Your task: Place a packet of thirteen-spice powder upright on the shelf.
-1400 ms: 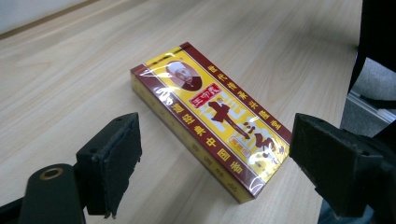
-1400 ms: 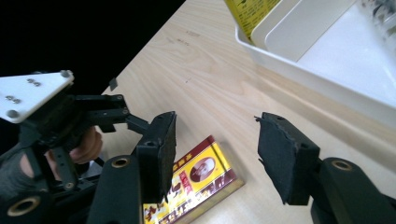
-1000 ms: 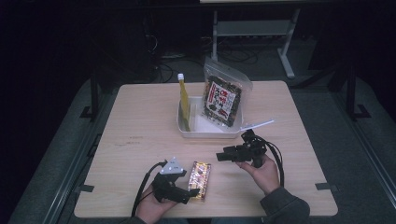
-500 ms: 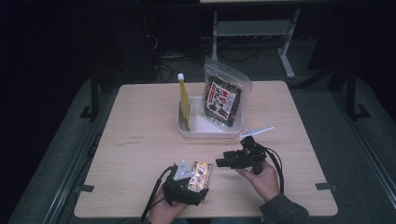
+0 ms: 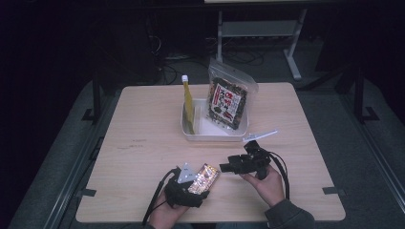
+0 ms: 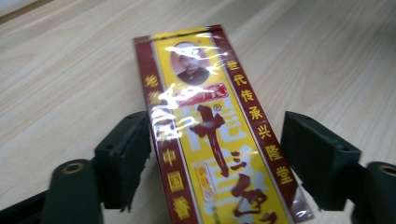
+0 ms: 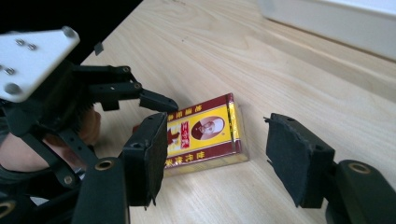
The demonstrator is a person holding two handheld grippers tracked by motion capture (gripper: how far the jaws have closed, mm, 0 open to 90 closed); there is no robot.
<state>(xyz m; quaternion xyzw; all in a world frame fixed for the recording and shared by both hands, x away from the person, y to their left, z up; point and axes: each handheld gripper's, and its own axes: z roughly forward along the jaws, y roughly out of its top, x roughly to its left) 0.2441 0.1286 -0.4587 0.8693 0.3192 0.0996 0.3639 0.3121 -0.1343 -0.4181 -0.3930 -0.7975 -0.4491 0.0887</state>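
Note:
A flat yellow-and-red packet (image 5: 205,176) lies on the wooden table (image 5: 143,124) near its front edge. My left gripper (image 5: 191,183) straddles the near end of the packet (image 6: 205,84). Its jaws have just been closing: the left pad (image 6: 128,154) is at the packet's long edge and a thin gap shows at the right pad (image 6: 313,158). To the packet's right, my right gripper (image 5: 225,167) points left at it with the jaws wide apart and nothing between them. Beyond its jaws in the right gripper view lies the packet (image 7: 205,133).
A white tray (image 5: 215,135) stands mid-table, with a dark snack bag (image 5: 229,98) and a yellow sachet (image 5: 188,102) upright in it. A thin white strip (image 5: 261,135) lies to the right of the tray. Bare wood spreads to the left.
My left gripper has shifted a little to the right onto the packet's near end, and the packet now lies slightly askew. The right gripper has dropped slightly toward the front edge.

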